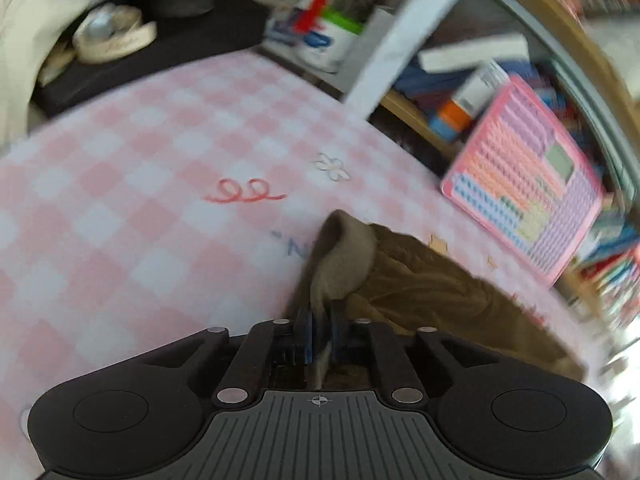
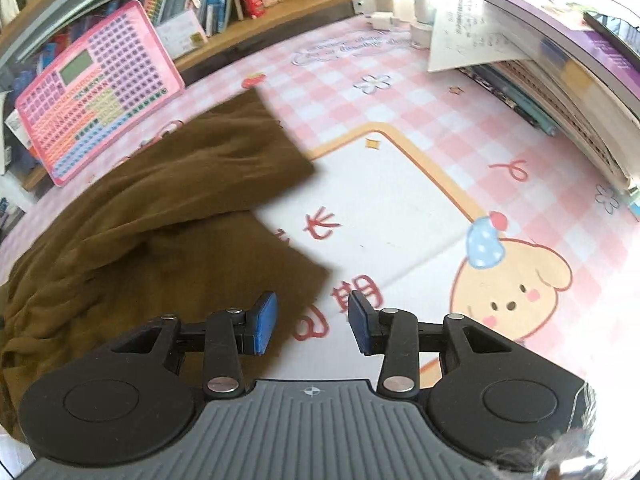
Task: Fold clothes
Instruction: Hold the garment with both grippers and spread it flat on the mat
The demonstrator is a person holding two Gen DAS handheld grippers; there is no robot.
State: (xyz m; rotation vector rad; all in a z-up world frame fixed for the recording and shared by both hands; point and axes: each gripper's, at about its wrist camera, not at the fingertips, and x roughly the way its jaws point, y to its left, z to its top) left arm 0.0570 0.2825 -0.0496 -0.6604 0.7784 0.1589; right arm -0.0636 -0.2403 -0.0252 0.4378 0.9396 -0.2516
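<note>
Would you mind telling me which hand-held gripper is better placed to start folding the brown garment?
The left hand-held gripper: its jaws already pinch an edge of the brown garment. The right hand-held gripper is open, beside the cloth.

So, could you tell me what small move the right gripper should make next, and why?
Probably shift the right gripper sideways onto the near corner of the brown garment and close. Its jaws stand open over bare mat, with only one pad above the cloth, while the left gripper is already shut on another edge of the garment. A fold likely needs both ends held.
</note>
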